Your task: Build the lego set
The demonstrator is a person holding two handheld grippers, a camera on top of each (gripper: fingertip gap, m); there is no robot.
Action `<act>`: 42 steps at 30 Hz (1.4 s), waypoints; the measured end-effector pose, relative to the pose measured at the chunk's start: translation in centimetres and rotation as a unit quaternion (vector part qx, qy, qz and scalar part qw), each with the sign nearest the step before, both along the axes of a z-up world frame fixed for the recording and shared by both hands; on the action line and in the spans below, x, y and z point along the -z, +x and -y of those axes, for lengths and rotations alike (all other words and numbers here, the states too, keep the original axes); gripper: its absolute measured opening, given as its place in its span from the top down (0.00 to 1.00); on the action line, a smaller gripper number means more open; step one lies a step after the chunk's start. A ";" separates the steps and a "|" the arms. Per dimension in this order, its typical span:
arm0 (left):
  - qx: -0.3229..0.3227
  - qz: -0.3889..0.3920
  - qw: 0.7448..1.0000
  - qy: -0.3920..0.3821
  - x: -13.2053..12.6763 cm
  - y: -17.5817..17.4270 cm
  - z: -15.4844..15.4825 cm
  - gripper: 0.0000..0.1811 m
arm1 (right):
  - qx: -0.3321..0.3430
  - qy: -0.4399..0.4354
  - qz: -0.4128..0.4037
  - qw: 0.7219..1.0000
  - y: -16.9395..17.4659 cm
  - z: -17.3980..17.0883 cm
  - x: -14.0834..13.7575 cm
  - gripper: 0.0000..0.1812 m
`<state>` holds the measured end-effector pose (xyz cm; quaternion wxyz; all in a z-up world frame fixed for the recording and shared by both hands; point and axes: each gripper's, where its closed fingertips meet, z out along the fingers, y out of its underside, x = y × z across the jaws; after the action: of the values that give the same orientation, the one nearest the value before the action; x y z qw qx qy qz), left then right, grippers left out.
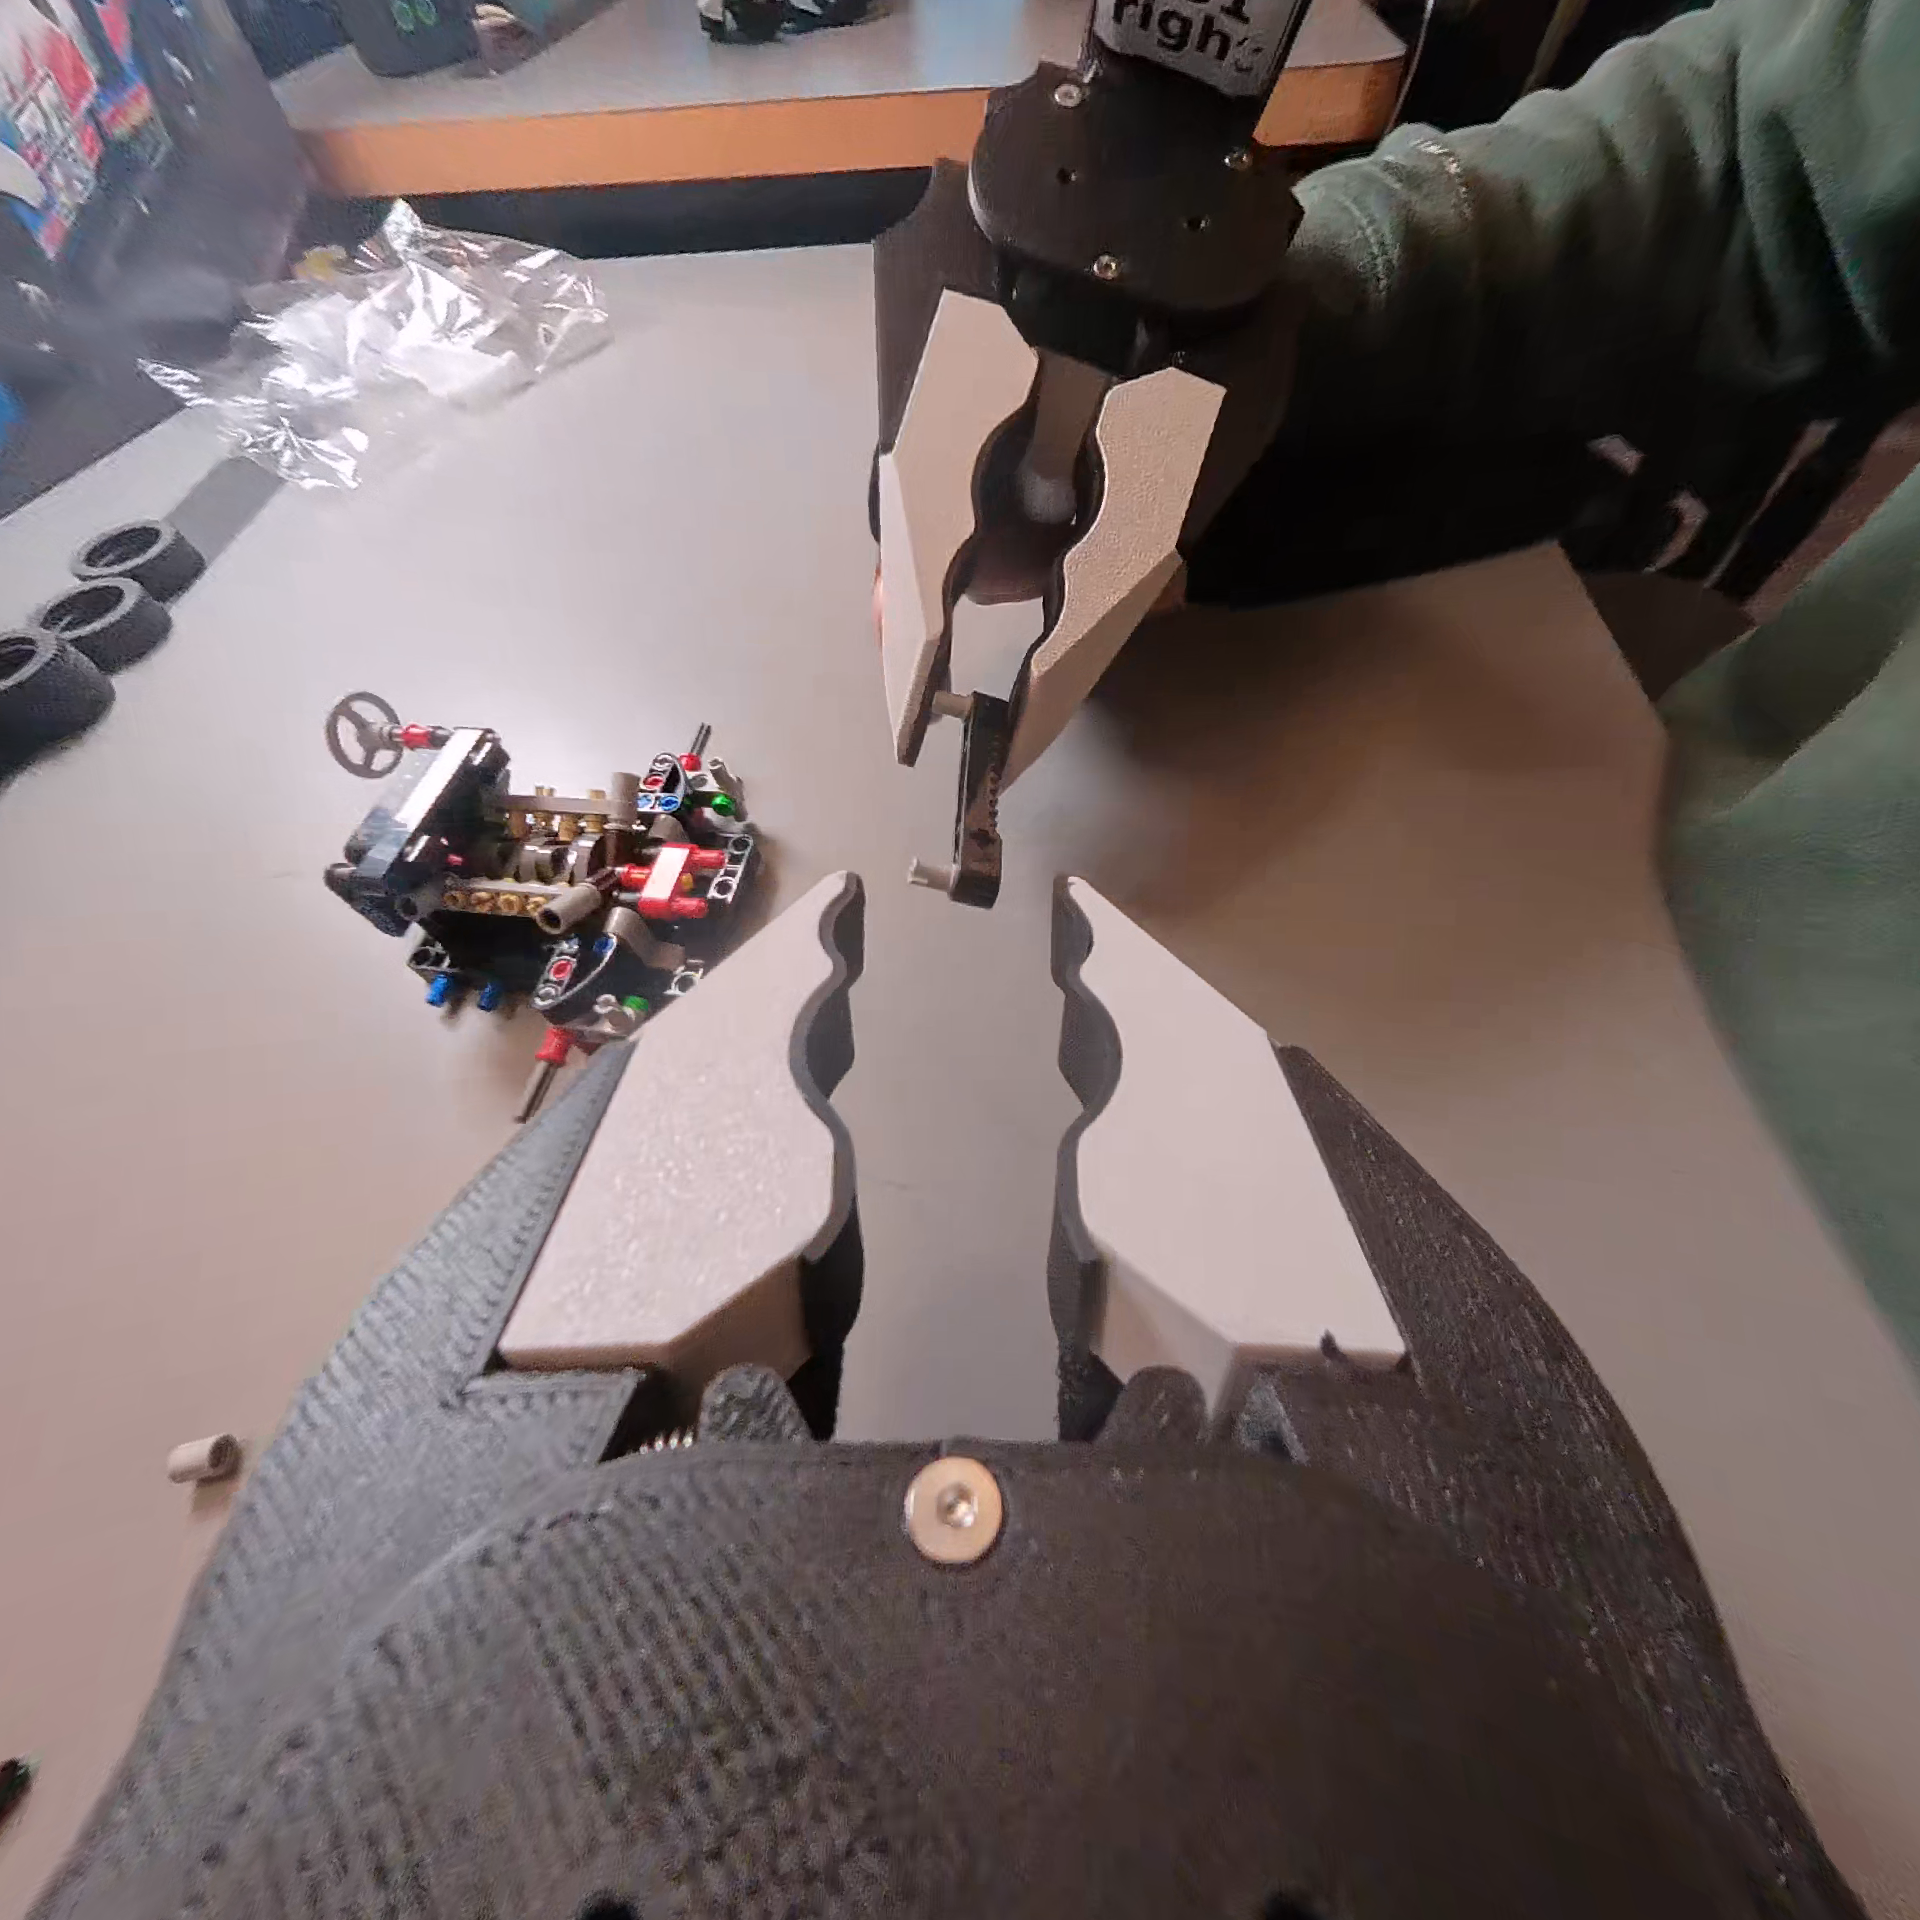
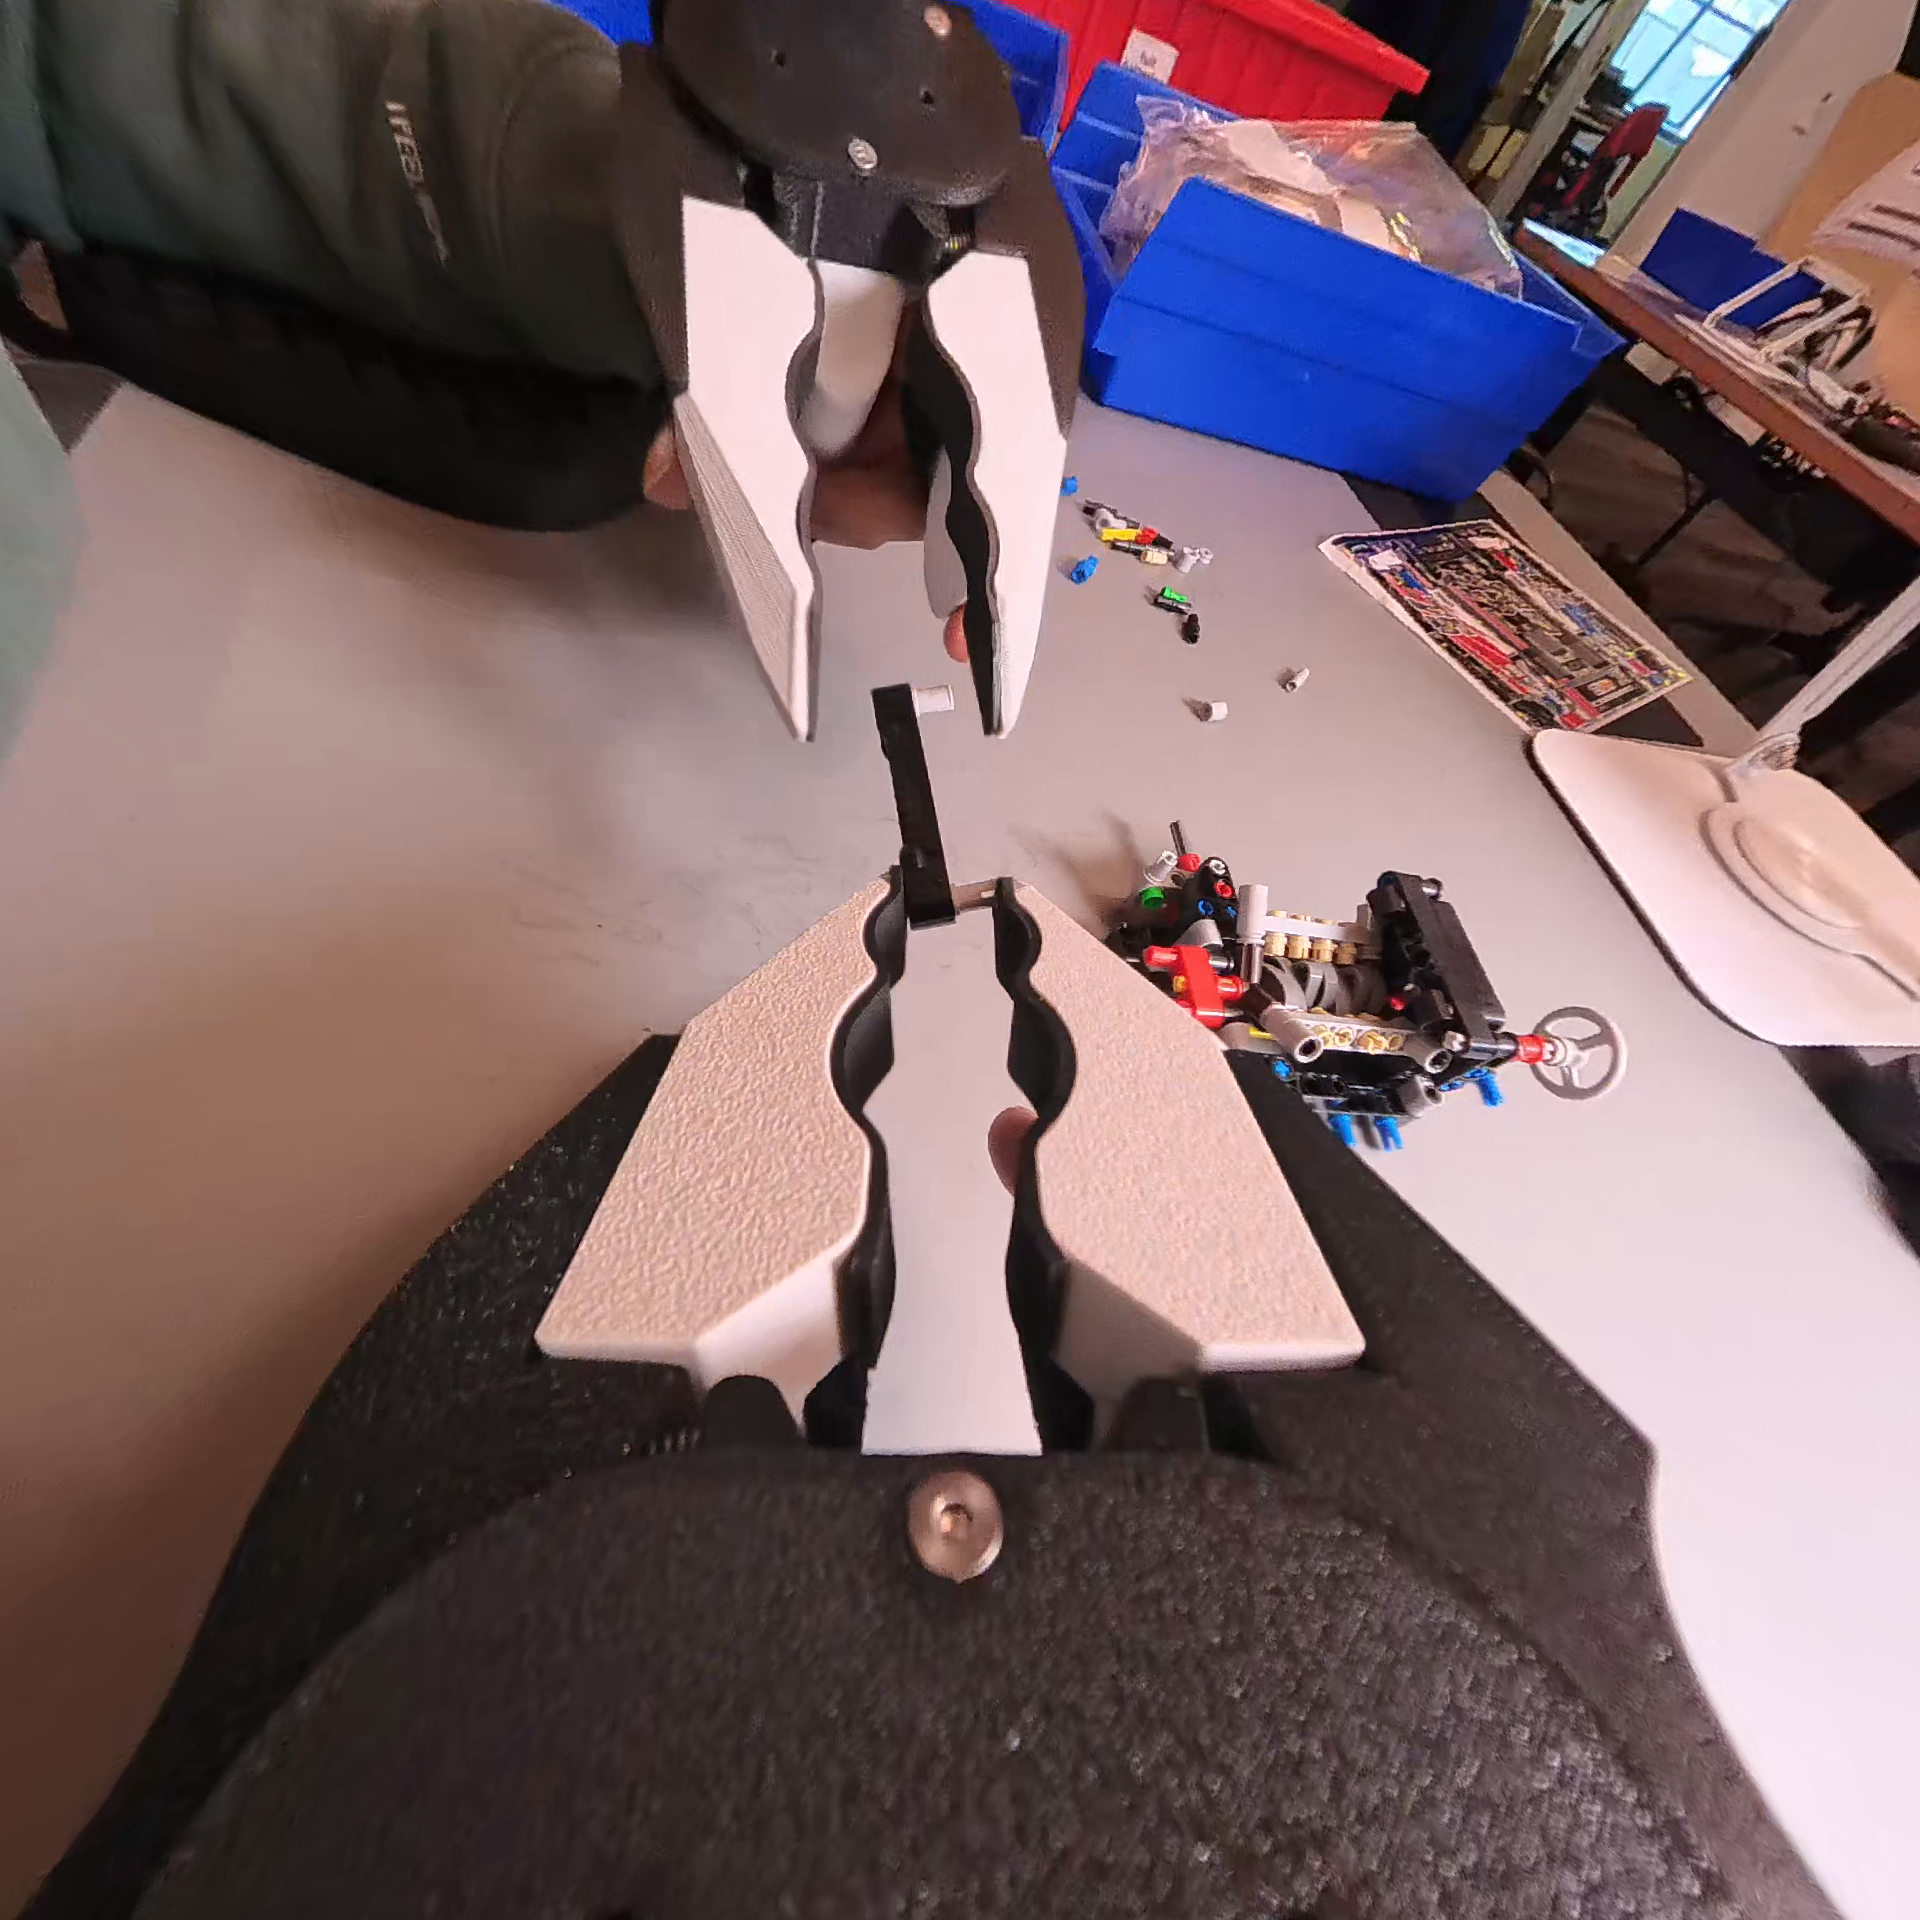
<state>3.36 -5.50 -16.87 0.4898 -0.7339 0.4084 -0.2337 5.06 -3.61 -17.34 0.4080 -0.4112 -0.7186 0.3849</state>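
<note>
Above matte table (image 1: 1351,935): right tool (image 1: 961,732) pinches slim black beam (image 1: 979,800); left tool (image 1: 956,894) spread wide.

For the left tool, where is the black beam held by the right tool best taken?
Grip the black beam at its free end, by the flat faces near the grey pin. Come straight along its length: that end points into the open left tool, while the right tool covers the other.

On the far side of the grey surface (image 2: 416,831) stand blue bins (image 2: 1320,343), one holding a clear plastic bag (image 2: 1299,177), with a red bin (image 2: 1236,52) behind them. At the right edge lies a white lamp base (image 2: 1745,894). Crumpled clear plastic wrap (image 1: 384,332) lies at the far left in the left wrist view.
</note>
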 end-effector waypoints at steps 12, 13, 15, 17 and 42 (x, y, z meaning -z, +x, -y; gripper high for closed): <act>0.014 -0.026 0.999 0.014 0.9 0.3 0.1 0.97 | -0.004 -0.028 0.015 0.999 0.3 0.3 0.5 0.91; 0.015 -0.029 0.999 0.013 1.0 0.4 0.2 0.97 | -0.004 -0.024 0.017 1.000 0.4 0.3 0.6 0.91; 0.003 -0.027 1.000 0.000 1.2 0.3 0.0 0.96 | 0.001 -0.024 0.019 1.000 0.3 0.2 0.7 0.91; -0.009 -0.026 1.000 0.001 1.1 0.0 -0.4 0.89 | 0.005 -0.028 0.020 0.999 0.3 0.0 0.7 0.91; -0.036 -0.074 0.986 0.144 0.2 -1.2 -2.3 0.92 | 0.046 -0.132 0.016 0.990 -0.4 -1.7 0.4 0.88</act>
<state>2.17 -3.16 -17.10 0.5672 -0.6848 0.4464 -0.1000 4.70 -1.95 -17.75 0.3556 -0.5003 -0.6481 0.4509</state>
